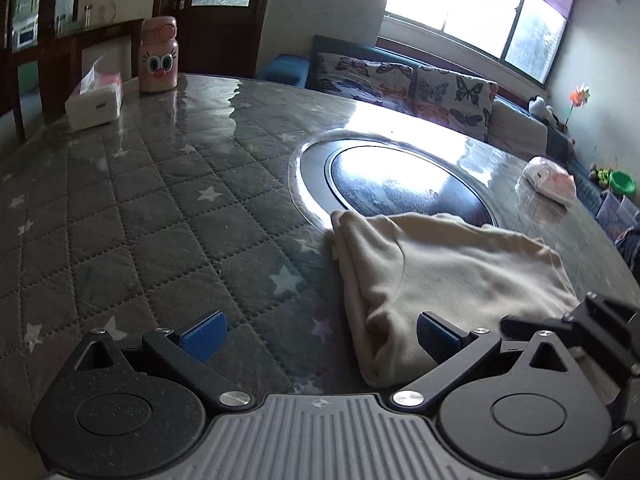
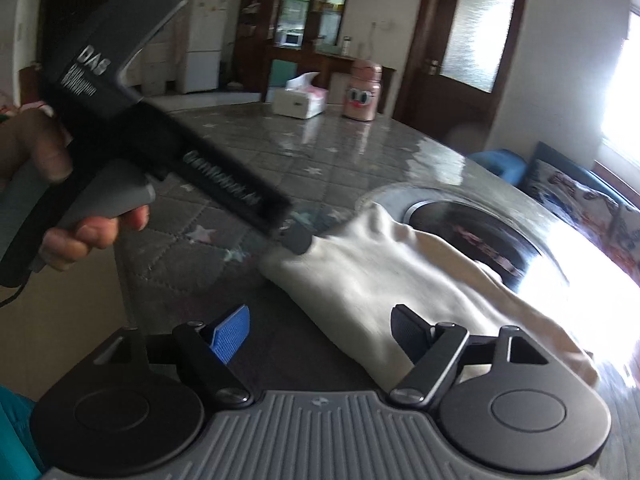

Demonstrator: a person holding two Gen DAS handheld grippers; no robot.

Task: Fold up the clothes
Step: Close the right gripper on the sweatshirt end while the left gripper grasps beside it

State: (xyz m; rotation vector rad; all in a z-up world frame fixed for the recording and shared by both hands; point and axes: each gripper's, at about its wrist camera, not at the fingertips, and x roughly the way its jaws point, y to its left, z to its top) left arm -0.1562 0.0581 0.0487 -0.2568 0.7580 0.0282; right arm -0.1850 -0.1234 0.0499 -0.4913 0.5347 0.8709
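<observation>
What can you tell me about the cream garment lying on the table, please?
The cream garment is soft knit-looking fabric, folded into a thick, slightly rumpled bundle. It lies flat on the quilted star-patterned table cover, its far edge overlapping the round inset. Neither gripper grips it.

A pink cartoon-faced bottle (image 1: 157, 55) stands at the far edge of the quilted, star-patterned table (image 1: 132, 216), just beside a white tissue box (image 1: 95, 105). A soft tissue pack (image 1: 551, 179) lies well apart, near the butterfly-print sofa (image 1: 404, 80) under the window (image 1: 480, 4).
</observation>
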